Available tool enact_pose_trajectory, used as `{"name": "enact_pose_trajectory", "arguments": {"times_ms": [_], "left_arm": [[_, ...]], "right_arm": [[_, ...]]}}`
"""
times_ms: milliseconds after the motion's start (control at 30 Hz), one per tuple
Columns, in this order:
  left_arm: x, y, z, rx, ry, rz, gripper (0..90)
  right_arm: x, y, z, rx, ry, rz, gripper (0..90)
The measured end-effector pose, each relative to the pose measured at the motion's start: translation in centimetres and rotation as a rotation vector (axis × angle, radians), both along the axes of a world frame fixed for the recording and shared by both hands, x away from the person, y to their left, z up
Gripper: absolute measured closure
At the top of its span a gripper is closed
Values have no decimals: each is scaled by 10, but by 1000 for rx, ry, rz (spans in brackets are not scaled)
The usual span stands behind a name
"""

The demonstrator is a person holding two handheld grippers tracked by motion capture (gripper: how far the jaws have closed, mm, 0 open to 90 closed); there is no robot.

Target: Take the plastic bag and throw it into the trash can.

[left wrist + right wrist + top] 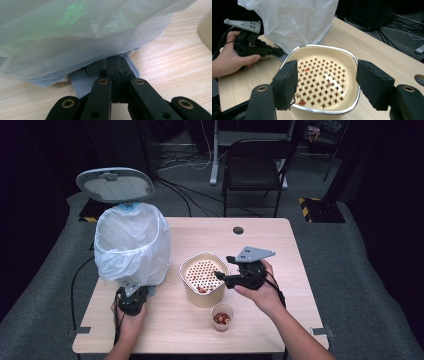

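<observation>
Cream perforated basket (324, 75) (metal-rimmed) sits between right gripper (329, 83)'s released jaws; left gripper (117, 65) jaws clenched beside crinkled plastic bag (75, 37).

No legible text, labels or nos. on anything

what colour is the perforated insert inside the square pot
Cream, dotted with a grid of small dark holes and a few red bits; the insert shows best in the right gripper view.

Both grippers are matte black plastic, each trailing a black cable; the right gripper (220, 276) carries a grey three-cornered plate; brass-ringed pivots stud the left gripper (117, 65); forearms are bare, sleeveless.
</observation>
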State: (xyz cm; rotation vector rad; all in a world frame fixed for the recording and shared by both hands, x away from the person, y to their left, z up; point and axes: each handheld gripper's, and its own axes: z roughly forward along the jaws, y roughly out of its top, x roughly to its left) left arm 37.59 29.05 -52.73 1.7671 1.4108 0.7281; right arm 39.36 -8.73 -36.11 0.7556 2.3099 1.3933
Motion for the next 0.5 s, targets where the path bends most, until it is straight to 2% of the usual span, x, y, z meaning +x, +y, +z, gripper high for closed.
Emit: {"name": "enact_pose_trajectory", "arguments": {"times_ms": [33, 133, 300, 333, 433, 467, 500], "left_arm": [[0, 1, 0, -14, 6, -2, 900], [0, 1, 0, -14, 8, -5, 900], [0, 1, 0, -5, -2, -6, 900], [0, 0, -1, -19, -9, 1, 900], [0, 0, 0, 0, -1, -6, 900], [1, -1, -1, -20, -16, 11, 900], [0, 0, 0, -1, -2, -3, 900]], "right_arm": [[-2, -2, -3, 3, 3, -6, 336], [-5, -7, -9, 2, 6, -7, 331], [-14, -21, -25, 34, 29, -3, 312], [-17, -23, -28, 39, 32, -3, 307], [-21, -25, -34, 43, 38, 8, 294], [-24, -26, -37, 41, 40, 10, 284], [-30, -25, -47, 33, 53, 22, 267]]}}
